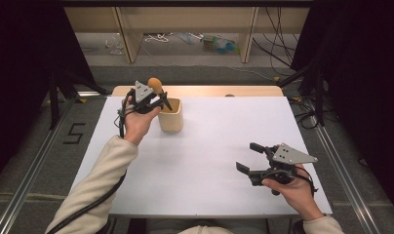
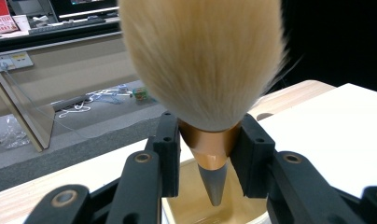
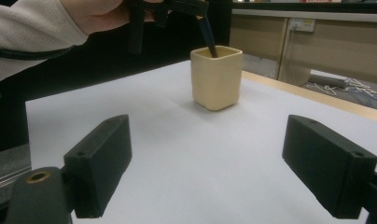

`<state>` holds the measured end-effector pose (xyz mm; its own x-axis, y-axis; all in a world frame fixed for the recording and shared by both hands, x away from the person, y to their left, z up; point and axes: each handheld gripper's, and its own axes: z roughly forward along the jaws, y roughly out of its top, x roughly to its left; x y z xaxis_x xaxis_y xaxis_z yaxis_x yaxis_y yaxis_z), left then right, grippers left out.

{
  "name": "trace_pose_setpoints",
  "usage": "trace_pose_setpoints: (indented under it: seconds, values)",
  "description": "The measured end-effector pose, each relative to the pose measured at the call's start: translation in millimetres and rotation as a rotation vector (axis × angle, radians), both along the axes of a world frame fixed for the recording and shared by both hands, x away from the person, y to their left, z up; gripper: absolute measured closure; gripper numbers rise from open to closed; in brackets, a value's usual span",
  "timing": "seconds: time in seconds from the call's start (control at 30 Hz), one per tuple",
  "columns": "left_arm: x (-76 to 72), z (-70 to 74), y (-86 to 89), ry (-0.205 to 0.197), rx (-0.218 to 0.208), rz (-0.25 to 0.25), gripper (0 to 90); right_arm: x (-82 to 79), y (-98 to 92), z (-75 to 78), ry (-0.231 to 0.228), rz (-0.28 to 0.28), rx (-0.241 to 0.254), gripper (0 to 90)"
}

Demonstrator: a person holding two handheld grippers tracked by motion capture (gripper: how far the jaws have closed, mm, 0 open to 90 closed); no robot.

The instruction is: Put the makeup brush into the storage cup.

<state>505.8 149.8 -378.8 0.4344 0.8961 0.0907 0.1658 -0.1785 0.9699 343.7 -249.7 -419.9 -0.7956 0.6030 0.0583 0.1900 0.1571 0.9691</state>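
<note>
Left gripper (image 1: 158, 100) pinches a makeup brush (image 2: 203, 70) by its copper ferrule, both black jaws pressed against the metal collar just beneath the fluffy cream bristles. Bristles stand above the jaws; the dark tapered handle points down from them into the open mouth of a cream square cup (image 3: 216, 77) directly below the gripper. In the right gripper view the handle's tip dips inside the cup's rim. Well apart from that cup, the right gripper (image 1: 247, 157) hovers over the white table (image 1: 209, 156) with its jaws spread wide and nothing between them, facing the cup from across the bare surface.
</note>
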Motion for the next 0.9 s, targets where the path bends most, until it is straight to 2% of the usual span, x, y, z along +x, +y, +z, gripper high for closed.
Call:
trace_pose_setpoints:
  seconds: [0.9]
  values:
    - [4.0,-7.9,-3.8,0.020,0.005,-0.002,65.3,0.3,0.2,-0.3,0.001,0.003,0.008,16.6]
